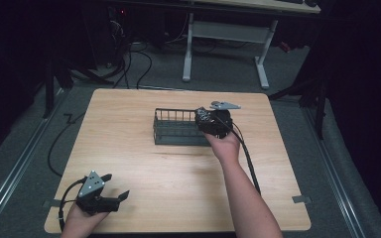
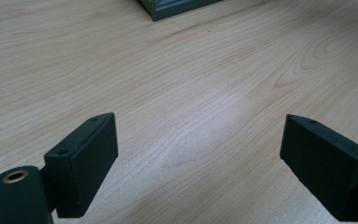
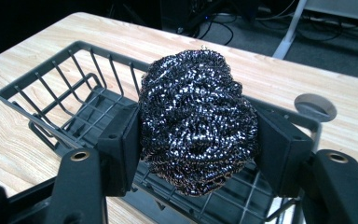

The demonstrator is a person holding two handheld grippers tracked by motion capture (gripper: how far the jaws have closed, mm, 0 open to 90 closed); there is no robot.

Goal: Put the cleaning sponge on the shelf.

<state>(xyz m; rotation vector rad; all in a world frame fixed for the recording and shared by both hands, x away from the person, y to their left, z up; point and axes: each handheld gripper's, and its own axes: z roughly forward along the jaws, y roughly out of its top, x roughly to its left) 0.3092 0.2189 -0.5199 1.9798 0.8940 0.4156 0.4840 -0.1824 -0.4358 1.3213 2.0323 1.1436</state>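
A dark steel-wool scourer sits squeezed between the two black jaws of my right gripper, held above the near end of a dark wire basket. In the high view the right gripper hovers at the right end of the basket in the middle of the table, with the scourer at its tip. My left gripper rests near the table's front left corner, jaws wide apart with nothing between them; in its own view the left gripper looks over bare wood.
The light wooden table has free room all around the basket. A small round grey disc lies on the table just beyond the basket's end. A white-legged desk and cables stand on the floor behind.
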